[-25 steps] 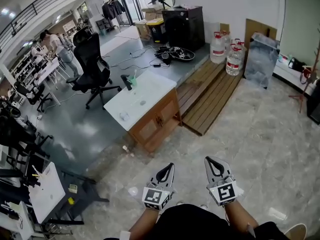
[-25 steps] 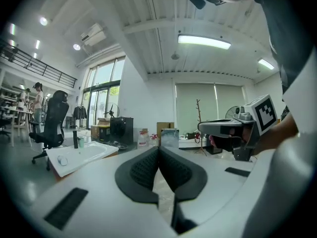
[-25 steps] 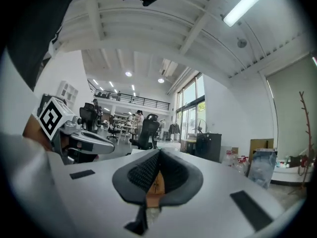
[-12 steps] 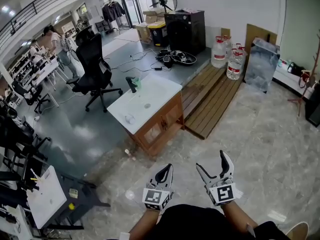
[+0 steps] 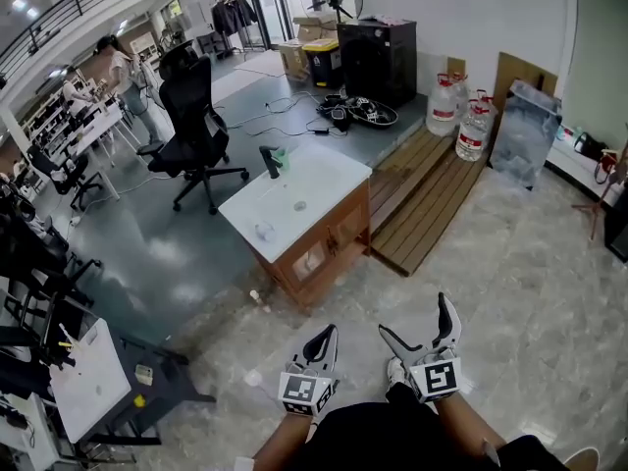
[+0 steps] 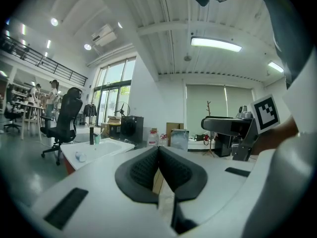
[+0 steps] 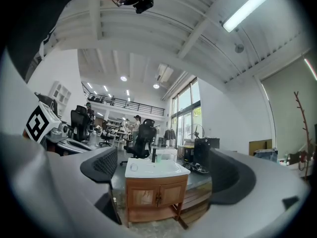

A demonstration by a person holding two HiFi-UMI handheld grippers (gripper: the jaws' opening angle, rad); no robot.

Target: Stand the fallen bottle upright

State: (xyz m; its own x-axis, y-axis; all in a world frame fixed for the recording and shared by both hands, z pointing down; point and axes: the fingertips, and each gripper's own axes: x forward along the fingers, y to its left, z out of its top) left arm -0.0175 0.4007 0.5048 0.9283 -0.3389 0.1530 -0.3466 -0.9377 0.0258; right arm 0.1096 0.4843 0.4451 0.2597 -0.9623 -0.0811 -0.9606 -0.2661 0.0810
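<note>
Bare floor lies open between me and the sink cabinet. Its white top is mostly free: fallen bottle near the front, black faucet and green cup at the far edge.

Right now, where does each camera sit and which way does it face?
Head view: on the head, facing steeply down; both forearms, left claw and right claw show.
Left gripper view: rides the left claw, level along its shut jaws; right claw at right.
Right gripper view: rides the right claw, its empty jaws opening, framing the washstand.
Shared: all three see the washstand.
</note>
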